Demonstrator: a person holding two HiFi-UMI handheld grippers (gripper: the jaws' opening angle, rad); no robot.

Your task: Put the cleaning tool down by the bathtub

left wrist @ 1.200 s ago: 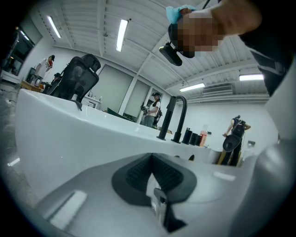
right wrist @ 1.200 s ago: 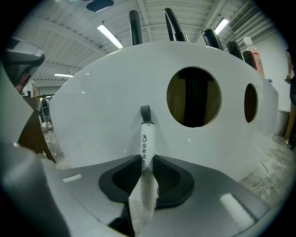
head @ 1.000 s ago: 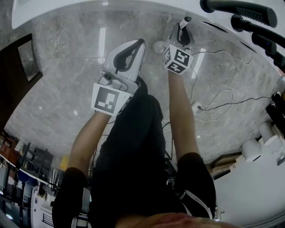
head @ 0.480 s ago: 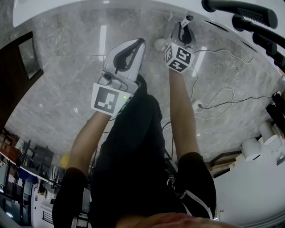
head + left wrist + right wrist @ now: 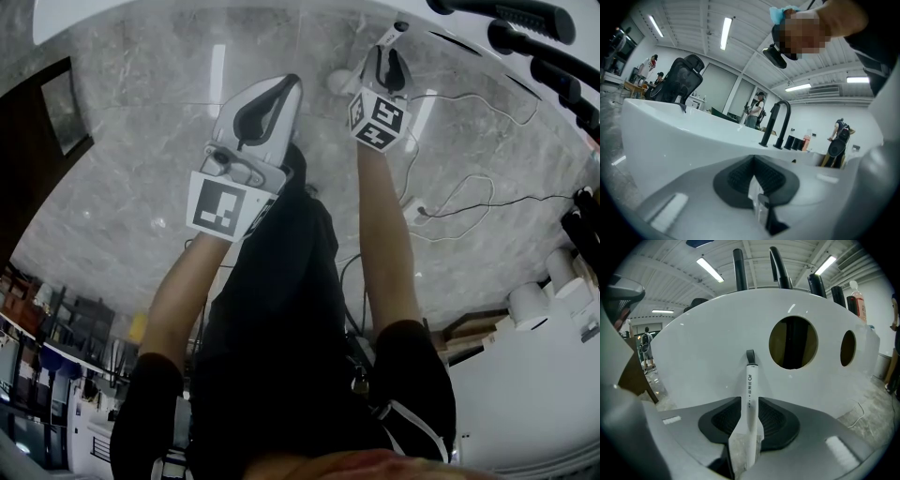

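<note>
The cleaning tool [image 5: 751, 399] has a slim white handle with a black loop at its top end. In the right gripper view it stands upright between the jaws, its top against the white bathtub [image 5: 708, 357] wall. My right gripper [image 5: 747, 427] is opening, with slivers of floor showing beside the handle. In the head view the right gripper [image 5: 386, 58] points at the bathtub [image 5: 141, 14], and the tool's tip [image 5: 395, 33] pokes out beyond it. My left gripper [image 5: 279, 92] hovers to its left, shut and holding nothing, with the bathtub [image 5: 670, 136] rim ahead of the left gripper [image 5: 757, 187].
Thin cables [image 5: 459, 211] and a small white plug [image 5: 412, 225] lie on the grey marble floor at the right. Black bars [image 5: 525, 23] cross the upper right. The tub wall has round holes [image 5: 793, 343]. A black faucet [image 5: 780, 122] and bottles [image 5: 806, 140] stand on the far rim.
Both grippers have shifted slightly toward the tub. The right one still has the tool's handle between its jaws.
</note>
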